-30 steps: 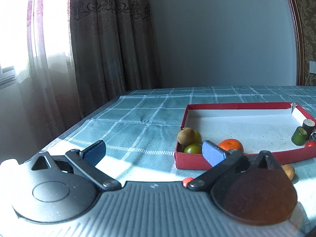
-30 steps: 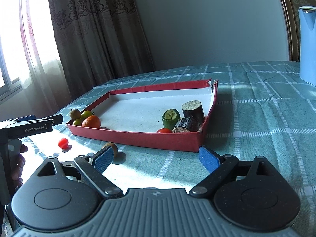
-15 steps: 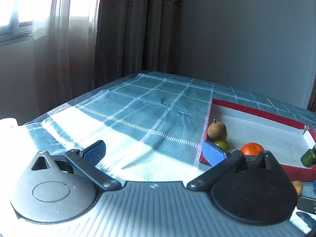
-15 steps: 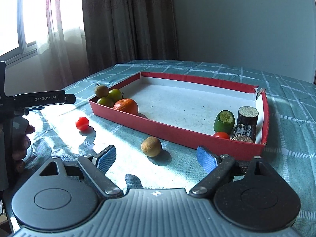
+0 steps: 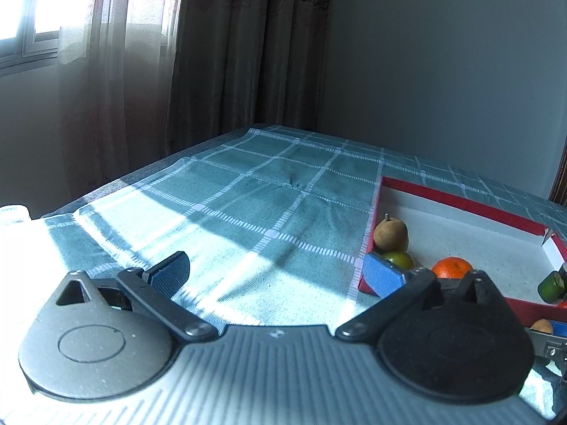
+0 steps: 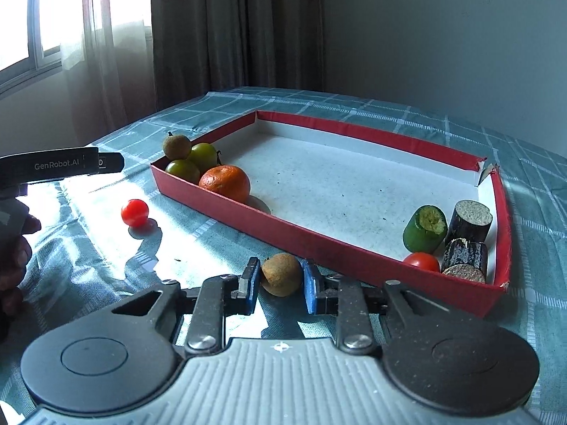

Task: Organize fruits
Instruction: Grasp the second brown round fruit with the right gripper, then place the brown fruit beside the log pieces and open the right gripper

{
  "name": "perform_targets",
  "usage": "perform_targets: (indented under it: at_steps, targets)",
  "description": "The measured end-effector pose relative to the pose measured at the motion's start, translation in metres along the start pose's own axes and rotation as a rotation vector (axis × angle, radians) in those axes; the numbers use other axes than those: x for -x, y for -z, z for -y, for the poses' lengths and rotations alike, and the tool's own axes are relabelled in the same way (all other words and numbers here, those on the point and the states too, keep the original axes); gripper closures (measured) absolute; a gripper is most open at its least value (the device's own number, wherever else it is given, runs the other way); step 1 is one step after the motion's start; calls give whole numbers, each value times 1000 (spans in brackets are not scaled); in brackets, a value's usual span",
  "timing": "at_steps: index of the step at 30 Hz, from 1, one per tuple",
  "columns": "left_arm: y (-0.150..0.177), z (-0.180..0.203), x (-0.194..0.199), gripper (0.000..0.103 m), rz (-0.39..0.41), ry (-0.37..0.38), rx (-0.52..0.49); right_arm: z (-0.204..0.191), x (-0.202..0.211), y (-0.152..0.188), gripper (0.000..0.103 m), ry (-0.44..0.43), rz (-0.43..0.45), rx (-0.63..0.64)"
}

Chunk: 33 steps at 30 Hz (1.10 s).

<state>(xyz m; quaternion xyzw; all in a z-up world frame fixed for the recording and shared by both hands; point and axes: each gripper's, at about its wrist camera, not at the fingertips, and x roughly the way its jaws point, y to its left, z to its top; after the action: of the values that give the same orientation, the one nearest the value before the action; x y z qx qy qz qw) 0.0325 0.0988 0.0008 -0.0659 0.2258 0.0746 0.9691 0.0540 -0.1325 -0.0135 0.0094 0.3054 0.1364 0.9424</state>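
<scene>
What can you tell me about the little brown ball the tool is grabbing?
The little brown fruit is round, with dull, rough-looking tan skin. It sits on the teal checked tablecloth, just outside the near wall of the red tray, apart from it. The right tool has just closed on it: one blue pad presses each side. Sunlight falls on the cloth around it. From the left tool's camera only its top peeks out.

My left gripper's right finger (image 5: pixel 384 276) hides part of green fruit (image 5: pixel 400 259). Green cylinder (image 5: pixel 551 286) cut off at right edge in left view. Hand (image 6: pixel 14 248) cropped at left edge in right view. Red tomato (image 6: pixel 421 261) half behind tray wall (image 6: pixel 319 244).
</scene>
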Motion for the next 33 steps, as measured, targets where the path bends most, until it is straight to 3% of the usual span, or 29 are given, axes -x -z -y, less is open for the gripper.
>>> perform_targets:
  at_steps: [3, 10, 20, 33]
  targets:
    - [0, 1, 0, 0, 2, 4, -3, 12, 26, -5, 78, -7, 71, -31]
    - [0, 1, 0, 0, 3, 6, -4, 77, 76, -44, 78, 96, 220, -159]
    - [0, 1, 0, 0, 1, 8, -7, 85, 41, -25, 78, 162, 124, -106]
    - [0, 2, 0, 0, 1, 9, -11, 72, 7, -13, 78, 276, 109, 28]
